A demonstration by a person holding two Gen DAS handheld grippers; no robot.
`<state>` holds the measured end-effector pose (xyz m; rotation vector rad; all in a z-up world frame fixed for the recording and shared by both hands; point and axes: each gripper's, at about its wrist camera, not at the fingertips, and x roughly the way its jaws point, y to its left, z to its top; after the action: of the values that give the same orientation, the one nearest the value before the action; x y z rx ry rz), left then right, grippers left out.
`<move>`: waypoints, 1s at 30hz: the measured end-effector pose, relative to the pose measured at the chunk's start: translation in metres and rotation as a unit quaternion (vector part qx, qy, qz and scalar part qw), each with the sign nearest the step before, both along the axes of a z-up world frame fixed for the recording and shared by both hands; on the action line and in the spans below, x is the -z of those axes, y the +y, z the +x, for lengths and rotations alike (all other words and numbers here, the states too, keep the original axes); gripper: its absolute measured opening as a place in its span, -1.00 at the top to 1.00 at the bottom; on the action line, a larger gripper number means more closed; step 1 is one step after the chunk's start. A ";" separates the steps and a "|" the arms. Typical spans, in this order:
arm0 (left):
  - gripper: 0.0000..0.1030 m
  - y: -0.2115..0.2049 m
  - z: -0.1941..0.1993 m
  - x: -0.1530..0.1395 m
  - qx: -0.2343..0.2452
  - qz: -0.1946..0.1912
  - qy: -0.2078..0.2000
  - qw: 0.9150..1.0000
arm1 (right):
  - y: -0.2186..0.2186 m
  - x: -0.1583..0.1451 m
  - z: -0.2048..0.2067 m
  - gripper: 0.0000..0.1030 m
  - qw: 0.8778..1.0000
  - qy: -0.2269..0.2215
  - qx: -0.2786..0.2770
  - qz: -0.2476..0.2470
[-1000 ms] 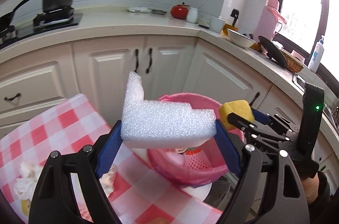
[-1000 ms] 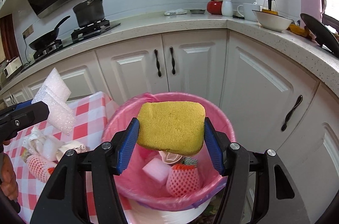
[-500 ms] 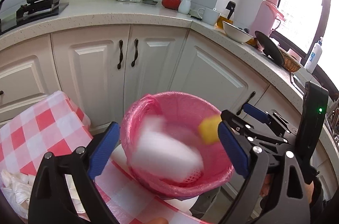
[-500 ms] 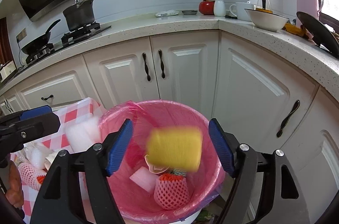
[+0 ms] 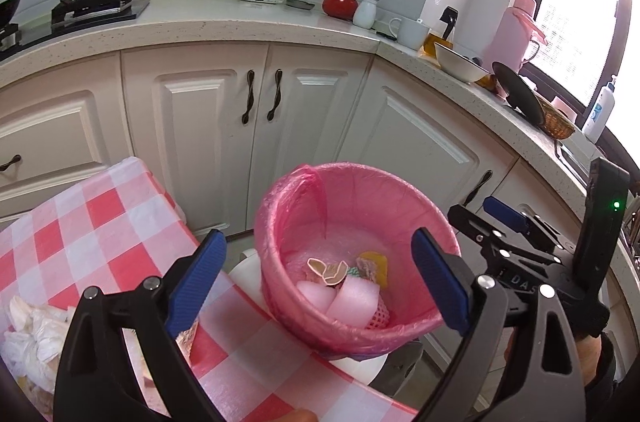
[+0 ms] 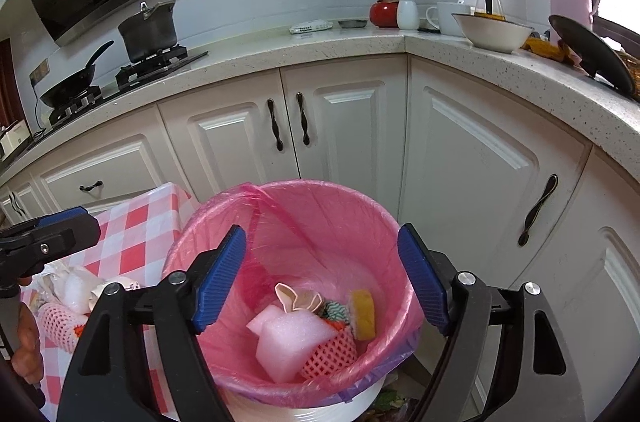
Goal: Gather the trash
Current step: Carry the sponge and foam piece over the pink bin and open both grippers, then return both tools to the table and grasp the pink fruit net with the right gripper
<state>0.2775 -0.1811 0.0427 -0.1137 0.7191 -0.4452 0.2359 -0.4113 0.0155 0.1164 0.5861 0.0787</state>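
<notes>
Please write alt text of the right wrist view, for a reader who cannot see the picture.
The right tongs, empty and opening, hover above a pink-lined trash bin that holds a white foam block, a yellow sponge and a red foam fruit net. White kitchen cabinets stand behind, and a red-checked tablecloth with more trash lies at left.

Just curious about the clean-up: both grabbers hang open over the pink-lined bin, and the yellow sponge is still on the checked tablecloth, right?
Not quite. The yellow sponge lies inside the pink-lined bin, beside the white foam block, as the right wrist view shows. The left gripper is open and empty; the right gripper is empty, its jaws opening.
</notes>
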 end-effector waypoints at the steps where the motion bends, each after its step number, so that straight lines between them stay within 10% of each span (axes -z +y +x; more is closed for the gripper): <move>1: -0.76 0.003 -0.004 0.000 -0.003 0.001 -0.002 1.000 | 0.001 -0.001 -0.002 -0.45 1.000 -0.001 -0.001 -0.001; 30: -0.76 0.203 -0.129 0.020 -0.177 0.038 -0.004 0.983 | 0.120 0.000 -0.066 -0.64 0.994 0.019 -0.107 0.018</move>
<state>0.1489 0.0214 0.0230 -0.1659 0.6903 -0.0775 0.1694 -0.2910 0.0153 0.0906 0.6344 0.2964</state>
